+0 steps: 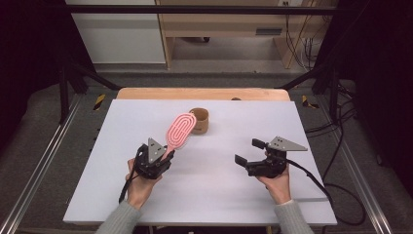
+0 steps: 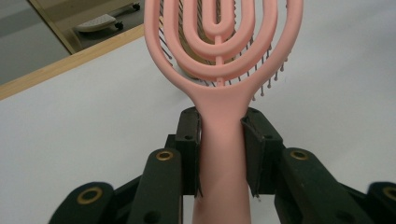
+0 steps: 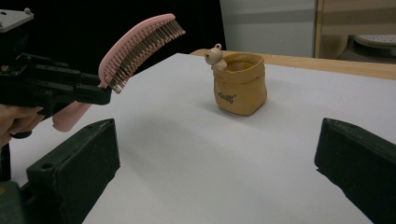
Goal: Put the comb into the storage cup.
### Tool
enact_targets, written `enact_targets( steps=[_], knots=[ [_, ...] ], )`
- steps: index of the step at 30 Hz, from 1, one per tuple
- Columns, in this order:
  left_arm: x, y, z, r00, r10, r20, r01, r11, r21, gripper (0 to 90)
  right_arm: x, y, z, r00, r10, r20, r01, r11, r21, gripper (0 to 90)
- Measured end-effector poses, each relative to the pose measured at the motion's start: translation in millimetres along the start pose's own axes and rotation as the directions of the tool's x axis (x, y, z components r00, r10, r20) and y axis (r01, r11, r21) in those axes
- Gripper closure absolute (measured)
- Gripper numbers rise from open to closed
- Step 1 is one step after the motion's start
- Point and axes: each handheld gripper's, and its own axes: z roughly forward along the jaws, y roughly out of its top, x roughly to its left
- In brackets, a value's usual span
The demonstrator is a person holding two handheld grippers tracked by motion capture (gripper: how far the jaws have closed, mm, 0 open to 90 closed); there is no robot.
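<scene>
Left claw (image 2: 222, 140): clamped on the handle of the pink hairbrush (image 1: 179, 130), one jaw on each side just below where the handle widens into the head.
Right claw (image 1: 250, 153): jaws wide apart with nothing between them, hovering over the surface (image 1: 219, 195) well apart from the left one.
Where the brush is: off the surface, carried in the left claw, head tilted up and forward toward the small tan pouch (image 1: 200, 120); in the right gripper view the bristles face down and toward the pouch.
Step in hand: my reading is that the brush is being carried to the pouch, likely to be stood in it.
Doing it well: the grip sits low on the handle, so the long head can swing; keep the wrist steady. The pouch looks soft and light, so a push from the side could tip it. The free right claw could steady its wall.
Look of the brush: pale pink plastic, oval head of looped open ribs, thin dark bristles with small tips, a smooth rounded handle.
Pouch: upright near the far middle of the surface, open at the top, a little bear figure (image 3: 215, 55) at its rim.
</scene>
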Motion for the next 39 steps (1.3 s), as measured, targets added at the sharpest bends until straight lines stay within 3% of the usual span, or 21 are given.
enact_targets(
  steps=[25, 33, 39],
  knots=[
    [-18.6, 14.5, 7.0, 0.9997, -0.02, 0.015, 0.02, 0.9993, -0.03, 69.8, 12.0, 7.9, 13.8, 0.9995, 0.026, -0.016, -0.026, 1.0, -0.005, 0.5],
    [-21.8, 15.5, 10.4, 0.9996, -0.022, 0.018, 0.023, 0.9994, -0.025, 69.8, 13.4, 8.1, 17.9, 0.998, 0.058, -0.024, -0.058, 0.998, -0.009, 0.7],
    [-24.4, 16.8, 11.9, 0.9994, -0.026, 0.023, 0.027, 0.9992, -0.03, 69.8, 14.3, 8.2, 21.4, 0.9985, 0.05, -0.023, -0.05, 0.999, 0.005, 0.8]
  ],
)
